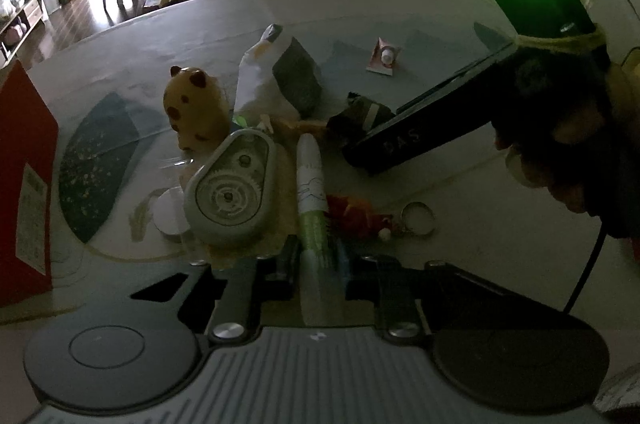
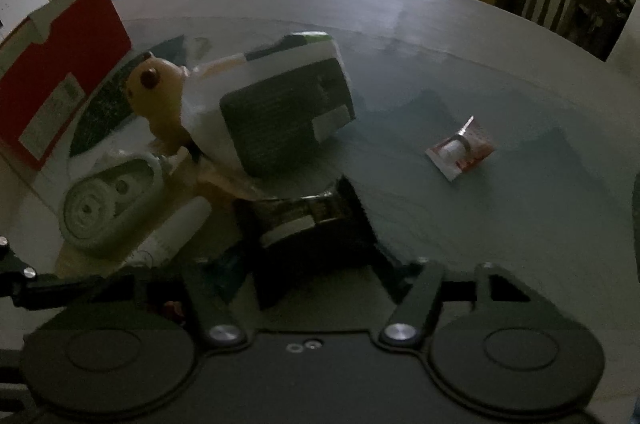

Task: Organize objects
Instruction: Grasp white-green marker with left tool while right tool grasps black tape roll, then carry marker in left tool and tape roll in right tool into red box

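Note:
A white and green pen (image 1: pixel 311 192) lies lengthwise between my left gripper's (image 1: pixel 316 264) fingers, which are shut on it low over the table. Just beyond it are a grey correction tape dispenser (image 1: pixel 228 188) and a yellow bear figure (image 1: pixel 192 104). My right gripper (image 2: pixel 308 248) is shut on a dark packet (image 2: pixel 296 224) with a pale label. In the left wrist view the same packet (image 1: pixel 360 116) sits at the tip of the right gripper's black finger (image 1: pixel 400 140). The bear (image 2: pixel 160 96), dispenser (image 2: pixel 108 204) and pen (image 2: pixel 176 228) lie left of the right gripper.
A white and dark box (image 2: pixel 280 116) leans behind the pile. A small red and white sachet (image 2: pixel 460 148) lies alone to the right. A red carton (image 2: pixel 60 84) stands at the table's left edge. A key ring (image 1: pixel 418 218) and red item (image 1: pixel 352 216) lie near the pen. A chair (image 2: pixel 552 0) stands behind.

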Motion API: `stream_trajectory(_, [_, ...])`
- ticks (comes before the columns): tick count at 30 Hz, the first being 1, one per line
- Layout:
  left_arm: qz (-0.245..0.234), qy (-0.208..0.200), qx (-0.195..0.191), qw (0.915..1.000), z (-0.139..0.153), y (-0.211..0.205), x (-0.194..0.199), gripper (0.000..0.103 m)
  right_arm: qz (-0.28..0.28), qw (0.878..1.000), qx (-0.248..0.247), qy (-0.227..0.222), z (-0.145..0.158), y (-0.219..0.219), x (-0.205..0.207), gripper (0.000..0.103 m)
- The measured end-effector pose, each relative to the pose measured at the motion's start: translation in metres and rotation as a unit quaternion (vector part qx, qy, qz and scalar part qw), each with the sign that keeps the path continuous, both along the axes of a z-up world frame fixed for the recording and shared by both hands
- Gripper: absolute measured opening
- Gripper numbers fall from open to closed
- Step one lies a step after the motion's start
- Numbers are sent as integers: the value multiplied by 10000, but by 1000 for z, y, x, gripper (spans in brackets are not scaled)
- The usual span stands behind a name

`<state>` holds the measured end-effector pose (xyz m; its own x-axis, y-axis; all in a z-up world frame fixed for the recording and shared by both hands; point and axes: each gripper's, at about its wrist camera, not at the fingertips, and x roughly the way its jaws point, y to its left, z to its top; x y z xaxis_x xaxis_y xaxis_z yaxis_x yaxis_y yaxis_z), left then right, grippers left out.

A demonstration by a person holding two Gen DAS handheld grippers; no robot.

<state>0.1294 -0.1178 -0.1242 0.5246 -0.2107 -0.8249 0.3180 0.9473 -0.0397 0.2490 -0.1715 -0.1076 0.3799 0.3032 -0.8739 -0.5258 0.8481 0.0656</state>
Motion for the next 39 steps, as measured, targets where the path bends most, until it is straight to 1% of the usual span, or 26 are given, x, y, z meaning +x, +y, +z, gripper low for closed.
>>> stream_trajectory(1, [-7, 3, -5, 10000, 0, 0, 0, 18, -14, 10000, -8, -10, 1, 0, -1, 57])
stream_trajectory(2, [0, 16, -27, 10000, 0, 2, 0, 18, -27, 10000, -4, -23, 1, -1, -2, 56])
stream_trajectory(4, [51, 33, -108, 9999, 1, 5, 1, 17, -64, 10000, 45, -59, 5, -4, -5, 49])
stream_trajectory(6, [78, 42, -170, 9998, 2, 7, 1, 17, -119, 9999, 91, -86, 9, -7, -9, 47])
stream_trajectory(7, [97, 44, -195, 9998, 2, 8, 1, 17, -144, 9998, 140, -79, 12, -10, -12, 33])
stream_trajectory(12, [212, 28, -374, 9991, 5, 19, -3, 17, -360, 9991, 210, -53, 22, -24, -29, 28])
stream_trajectory(13, [237, 8, -398, 9989, 7, 21, -4, 17, -385, 9990, 236, -58, 25, -27, -33, 22])
stream_trajectory(20, [250, -93, -669, 9974, 21, 37, -17, 17, -450, 9976, 492, -169, 53, -34, -68, 21])
stream_trajectory(25, [377, -173, -866, 9954, 35, 52, -24, 17, -451, 9961, 722, -250, 77, -30, -90, 21])
stream_trajectory(32, [534, -326, -1076, 9922, 57, 80, -34, 17, -223, 9946, 890, -482, 111, -6, -113, 21])
stream_trajectory(35, [594, -385, -1147, 9909, 66, 96, -38, 17, -99, 9940, 929, -561, 124, 10, -120, 21])
stream_trajectory(39, [723, -489, -1151, 9895, 75, 121, -44, 17, 105, 9930, 973, -663, 137, 36, -127, 21])
